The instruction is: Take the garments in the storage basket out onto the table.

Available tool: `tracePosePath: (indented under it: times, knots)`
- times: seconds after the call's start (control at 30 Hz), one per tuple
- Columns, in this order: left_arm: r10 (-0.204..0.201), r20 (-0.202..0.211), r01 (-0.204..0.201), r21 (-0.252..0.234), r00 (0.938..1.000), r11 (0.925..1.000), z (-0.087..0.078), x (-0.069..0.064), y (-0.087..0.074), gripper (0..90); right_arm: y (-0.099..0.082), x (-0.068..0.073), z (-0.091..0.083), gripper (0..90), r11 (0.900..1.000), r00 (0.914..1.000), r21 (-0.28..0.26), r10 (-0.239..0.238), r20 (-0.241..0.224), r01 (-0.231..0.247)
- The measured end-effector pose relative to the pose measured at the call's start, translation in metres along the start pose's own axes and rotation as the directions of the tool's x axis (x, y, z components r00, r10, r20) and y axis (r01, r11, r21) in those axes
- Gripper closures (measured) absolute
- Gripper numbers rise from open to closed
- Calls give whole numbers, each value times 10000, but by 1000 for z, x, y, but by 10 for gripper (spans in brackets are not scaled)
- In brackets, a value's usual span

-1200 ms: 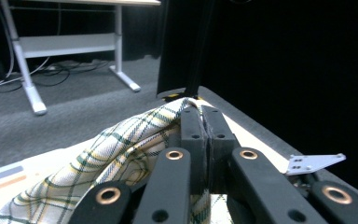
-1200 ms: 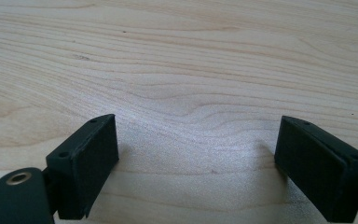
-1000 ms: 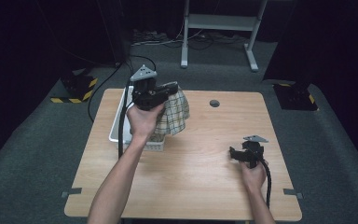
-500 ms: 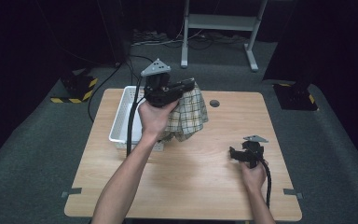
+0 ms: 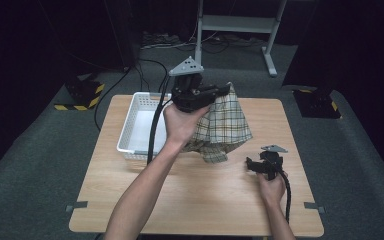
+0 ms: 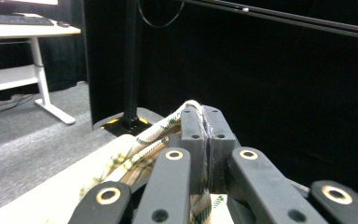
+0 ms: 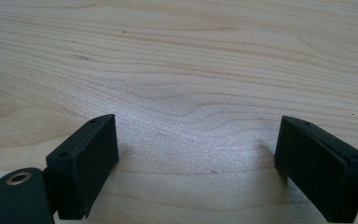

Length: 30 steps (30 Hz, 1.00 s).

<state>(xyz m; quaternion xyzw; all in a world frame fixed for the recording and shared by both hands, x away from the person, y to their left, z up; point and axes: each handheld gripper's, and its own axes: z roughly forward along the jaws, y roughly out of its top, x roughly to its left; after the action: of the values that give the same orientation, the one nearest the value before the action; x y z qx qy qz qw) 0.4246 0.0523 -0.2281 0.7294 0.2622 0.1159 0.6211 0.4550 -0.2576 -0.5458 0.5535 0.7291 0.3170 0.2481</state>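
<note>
A cream and brown plaid cloth (image 5: 225,127) hangs above the middle of the wooden table (image 5: 200,200), held up by my left gripper (image 5: 226,89). In the left gripper view the jaws are shut on a fold of that cloth (image 6: 144,144), which drapes down to the left of the left gripper (image 6: 206,125). My right gripper (image 5: 250,164) rests low over the table at the right, apart from the cloth. The right gripper (image 7: 198,158) has its jaws wide open over bare wood, with nothing between them.
A white plastic basket (image 5: 132,132) stands at the table's left rear, just left of the hanging cloth. Cables (image 5: 145,67) and a desk frame (image 5: 240,30) lie on the dark floor behind the table. Yellow-black striped bases (image 5: 82,95) sit on the floor at the far left.
My left gripper has lifted the plaid cloth out of the basket and carried it up and to the right, over the table's middle. The right gripper has stayed in place.
</note>
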Motion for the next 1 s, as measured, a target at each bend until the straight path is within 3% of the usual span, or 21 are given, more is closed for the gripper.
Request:
tracePosePath:
  times: [0.37, 0.67, 1.0]
  knots:
    - [-49, 244, 47, 87, 9997, 10000, 11, -3, -7, 886, 0, 0, 0, 126, 10000, 10000, 24, 1, -16, -1]
    - [121, -105, -119, 200, 9999, 9997, 13, -1, -15, 886, 0, 0, 0, 126, 10000, 10000, 19, 39, -11, -39]
    - [-176, -436, 183, 167, 9989, 9997, 13, 12, -25, 886, 0, 0, 0, 126, 10000, 10000, 8, -23, -8, 23]
